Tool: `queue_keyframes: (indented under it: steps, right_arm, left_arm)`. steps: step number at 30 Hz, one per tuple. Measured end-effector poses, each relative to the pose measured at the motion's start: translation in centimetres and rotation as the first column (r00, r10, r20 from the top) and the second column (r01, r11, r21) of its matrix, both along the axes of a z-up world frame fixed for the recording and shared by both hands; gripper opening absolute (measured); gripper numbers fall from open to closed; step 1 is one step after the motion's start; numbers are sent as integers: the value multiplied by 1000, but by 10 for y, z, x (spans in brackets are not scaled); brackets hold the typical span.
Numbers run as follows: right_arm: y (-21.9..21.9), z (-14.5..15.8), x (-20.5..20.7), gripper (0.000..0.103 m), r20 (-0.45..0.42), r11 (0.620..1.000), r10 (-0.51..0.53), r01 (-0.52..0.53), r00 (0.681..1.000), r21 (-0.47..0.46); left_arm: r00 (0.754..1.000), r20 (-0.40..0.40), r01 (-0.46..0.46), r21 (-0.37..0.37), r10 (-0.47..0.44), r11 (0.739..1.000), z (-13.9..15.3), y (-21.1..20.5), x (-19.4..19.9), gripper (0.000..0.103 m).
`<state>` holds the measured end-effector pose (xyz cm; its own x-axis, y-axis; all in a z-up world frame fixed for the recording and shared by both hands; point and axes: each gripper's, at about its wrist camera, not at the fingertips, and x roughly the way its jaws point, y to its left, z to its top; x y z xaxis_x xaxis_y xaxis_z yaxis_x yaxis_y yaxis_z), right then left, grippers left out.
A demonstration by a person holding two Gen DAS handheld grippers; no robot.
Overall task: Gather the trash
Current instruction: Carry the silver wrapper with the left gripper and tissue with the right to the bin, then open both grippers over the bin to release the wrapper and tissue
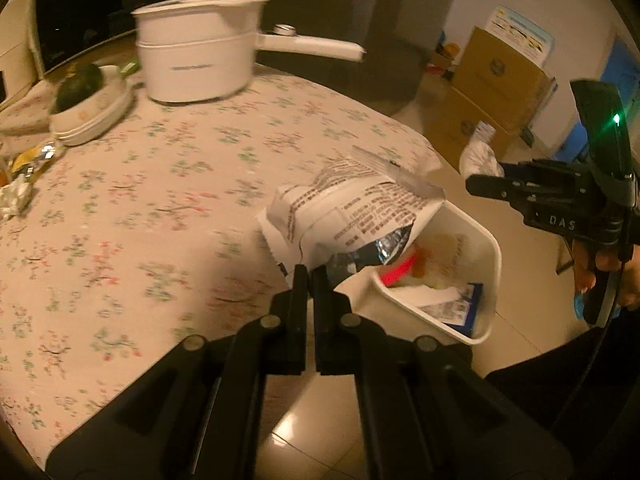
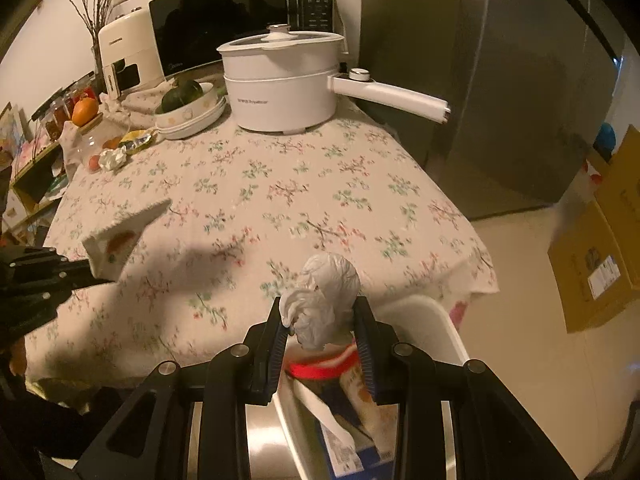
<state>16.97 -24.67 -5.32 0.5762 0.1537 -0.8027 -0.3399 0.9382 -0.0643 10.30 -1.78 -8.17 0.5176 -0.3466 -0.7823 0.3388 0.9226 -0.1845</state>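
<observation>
My left hand-held gripper [image 1: 310, 276] is clenched on the near corner of a crumpled snack wrapper [image 1: 352, 216]; the wrapper hangs over the near left rim of the white trash bin [image 1: 490, 280], just off the right edge of the tabletop [image 1: 160, 208]. My right hand-held gripper [image 2: 322, 320] is grasping a crumpled tissue wad [image 2: 326, 300] between both pads, held above the bin [image 2: 436, 316] at the near right corner of the tabletop [image 2: 280, 200].

Left wrist view only: printed text on the wrapper's white side and its silver lining; bin contents, including a red strip and a blue-and-white packet; my right hand-held gripper [image 1: 500, 184] side-on at right with the tissue wad [image 1: 478, 156] at its tip.

Right wrist view only: more trash at the far left of the tabletop, a crumpled paper ball [image 2: 113, 159] beside a yellow wrapper [image 2: 138, 140]; a microwave [image 2: 240, 16] behind the white electric pot [image 2: 282, 88].
</observation>
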Motion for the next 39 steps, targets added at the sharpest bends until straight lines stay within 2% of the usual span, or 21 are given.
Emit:
queue_keyframes:
  steps: [10,16,25,30,31,34,35,39]
  right_arm:
    - [-50,-12,-10,34,-61,995,-96,97,994,14]
    - [-73,-30,-10,34,-108,988,-151,146,983,-50]
    - [-109,-36,-16,34,-139,976,-216,211,966,-53]
    - [-121,-42,-18,34,-160,972,-233,225,959,-68]
    - [-122,-44,-18,34,-164,972,-234,225,958,-71]
    - [-124,-47,-17,35,-178,971,-237,227,955,-76]
    - [-124,-47,-17,35,-181,971,-237,227,954,-76]
    - [-120,-50,-16,36,-192,973,-229,218,954,-80]
  left_arm:
    - [979,-63,195,51,-192,979,-32,-84,-15,3]
    - [964,-84,256,32,-252,966,-38,-116,-12,3]
    - [934,-125,341,25,-335,940,-59,-167,-9,3]
    - [931,-121,349,24,-344,937,-64,-174,-5,3]
    - [933,-121,346,28,-340,938,-64,-174,-4,8]
    - [937,-113,336,21,-331,942,-59,-170,-2,33]
    - [940,-105,329,20,-325,944,-56,-166,-3,38]
    - [946,-93,313,33,-309,949,-47,-155,-2,43]
